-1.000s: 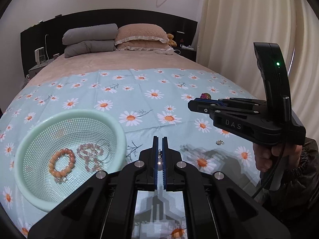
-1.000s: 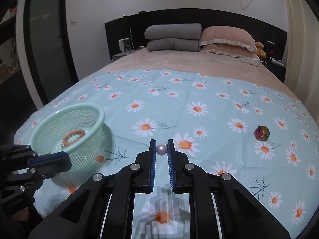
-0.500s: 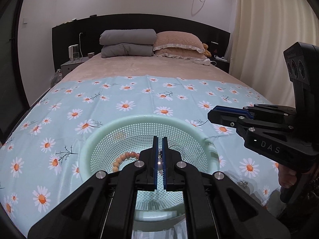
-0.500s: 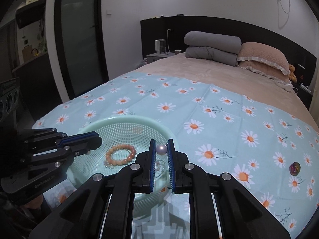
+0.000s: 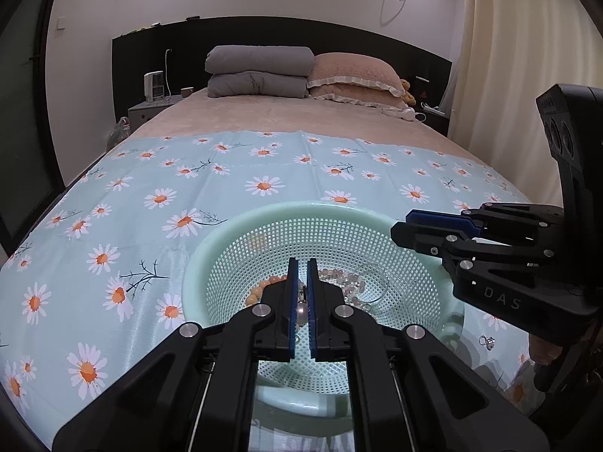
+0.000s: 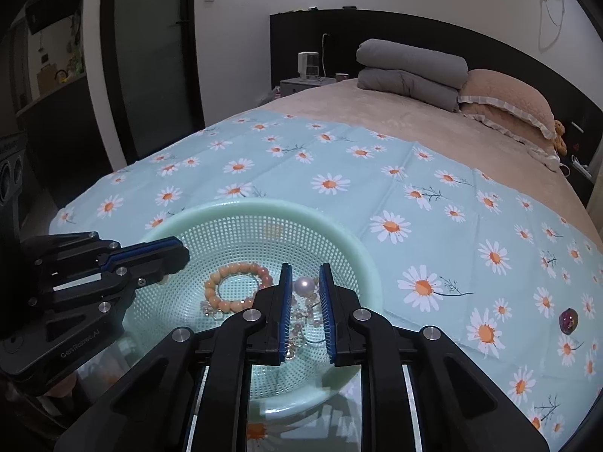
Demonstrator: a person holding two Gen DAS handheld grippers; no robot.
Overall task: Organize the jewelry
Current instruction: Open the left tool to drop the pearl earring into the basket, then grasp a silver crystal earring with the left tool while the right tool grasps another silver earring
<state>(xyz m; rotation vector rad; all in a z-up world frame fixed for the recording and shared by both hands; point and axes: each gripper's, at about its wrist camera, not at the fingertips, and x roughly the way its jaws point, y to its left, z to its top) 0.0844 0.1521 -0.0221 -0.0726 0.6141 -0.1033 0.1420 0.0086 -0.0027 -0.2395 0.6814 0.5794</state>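
Observation:
A mint green mesh basket sits on the daisy-print cloth and holds an orange bead bracelet and a pale pink bead bracelet. My left gripper is over the basket, jaws slightly parted, with a small pearl earring between them. My right gripper is over the basket with its jaws open wider than the white pearl that shows between them. The right gripper also shows in the left wrist view.
A small silver earring piece lies on the cloth right of the basket. A dark iridescent round bead lies on the cloth at the right. Pillows and a folded grey quilt are at the bed head.
Both grippers moved further over the basket. The right jaws have opened wider around the pearl. The left jaws have parted slightly.

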